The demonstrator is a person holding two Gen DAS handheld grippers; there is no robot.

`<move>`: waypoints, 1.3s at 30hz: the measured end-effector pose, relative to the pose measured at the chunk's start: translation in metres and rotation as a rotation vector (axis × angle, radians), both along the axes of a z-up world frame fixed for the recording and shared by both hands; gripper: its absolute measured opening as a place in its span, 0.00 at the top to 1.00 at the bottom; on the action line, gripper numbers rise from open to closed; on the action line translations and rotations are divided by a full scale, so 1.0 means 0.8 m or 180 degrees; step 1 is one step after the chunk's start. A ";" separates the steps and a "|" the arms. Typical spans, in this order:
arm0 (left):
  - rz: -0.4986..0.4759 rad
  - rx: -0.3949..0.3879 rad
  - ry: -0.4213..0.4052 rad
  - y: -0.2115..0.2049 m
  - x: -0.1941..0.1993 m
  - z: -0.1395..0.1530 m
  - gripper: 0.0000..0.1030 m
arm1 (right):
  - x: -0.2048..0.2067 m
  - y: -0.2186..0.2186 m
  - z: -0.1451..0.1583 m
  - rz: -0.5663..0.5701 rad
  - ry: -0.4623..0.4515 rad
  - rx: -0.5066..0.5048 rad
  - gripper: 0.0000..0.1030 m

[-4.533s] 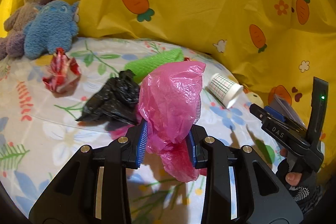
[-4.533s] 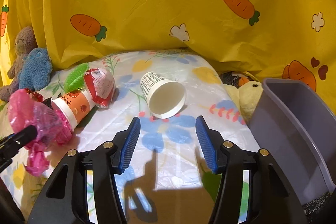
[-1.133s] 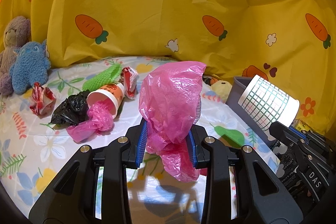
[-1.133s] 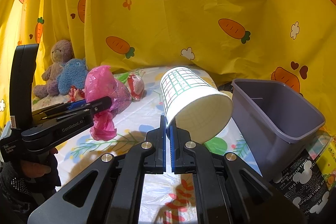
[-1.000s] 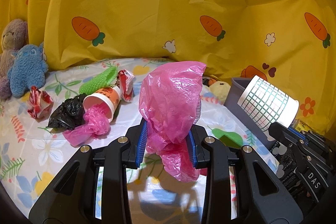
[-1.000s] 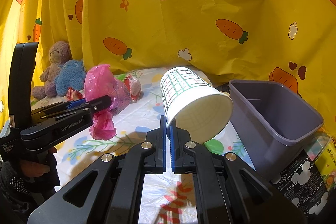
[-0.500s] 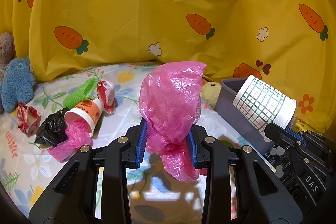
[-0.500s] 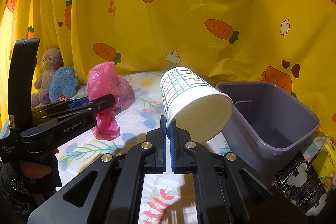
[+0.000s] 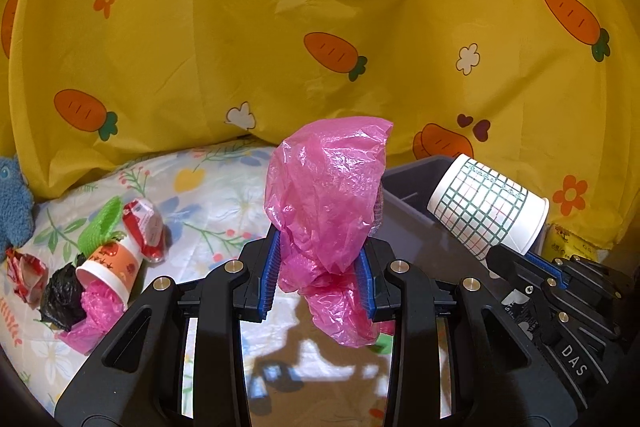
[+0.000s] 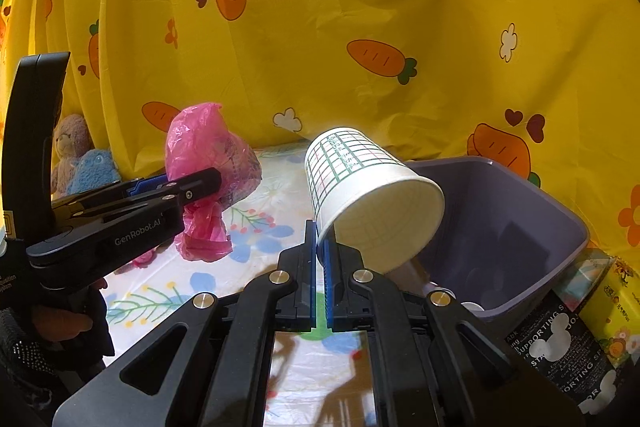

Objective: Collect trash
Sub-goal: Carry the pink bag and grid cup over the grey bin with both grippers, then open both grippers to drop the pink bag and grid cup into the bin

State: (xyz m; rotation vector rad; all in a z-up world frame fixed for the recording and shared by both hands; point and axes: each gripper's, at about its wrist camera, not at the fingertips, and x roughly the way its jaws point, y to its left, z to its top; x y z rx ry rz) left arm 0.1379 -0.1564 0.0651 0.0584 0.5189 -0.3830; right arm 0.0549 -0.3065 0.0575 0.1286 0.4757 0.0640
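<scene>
Left wrist view first: the left tool (image 9: 318,277) is clamped on a crumpled pink plastic bag (image 9: 326,203), its blue pads pressing both sides while the bag balloons above and droops below the fingers. Over to the right, the right tool (image 9: 494,255) carries a white paper cup with a green grid print (image 9: 486,205), held up in front of the grey bin (image 9: 404,183). Back on the floral bed sheet (image 9: 224,199) the rest of the litter waits: an orange-and-white paper cup (image 9: 114,267) on its side with pink plastic spilling from its mouth, a black plastic bag (image 9: 62,297) touching it, a red-and-white wrapper (image 9: 144,229) just beside, a green mesh piece (image 9: 100,227) behind, and a crumpled red wrapper (image 9: 24,273) at the far left. A blue plush toy (image 9: 14,205) peeks in at the edge.

Right wrist view now: the right tool (image 10: 320,255) has its 2 pads pinched tight on the cup's rim, and the cup (image 10: 368,195) tilts with its open mouth toward the camera, just at the near-left edge of the bin (image 10: 520,227). The left tool (image 10: 200,183) holds the pink bag (image 10: 208,163) above the sheet, well left of the bin. A yellow carrot-print curtain (image 10: 320,27) fills the background.
</scene>
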 end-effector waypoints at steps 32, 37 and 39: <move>-0.0969 -0.0318 0.0358 -0.162 0.078 -0.035 0.68 | 0.037 -0.113 -0.043 -0.0706 0.0401 0.0204 0.96; -0.1001 -0.0292 0.0393 -0.168 0.081 -0.042 0.68 | 0.039 -0.114 -0.044 -0.0721 0.0416 0.0194 0.96; -0.1010 -0.0282 0.0406 -0.170 0.082 -0.044 0.68 | 0.039 -0.113 -0.045 -0.0725 0.0423 0.0184 0.96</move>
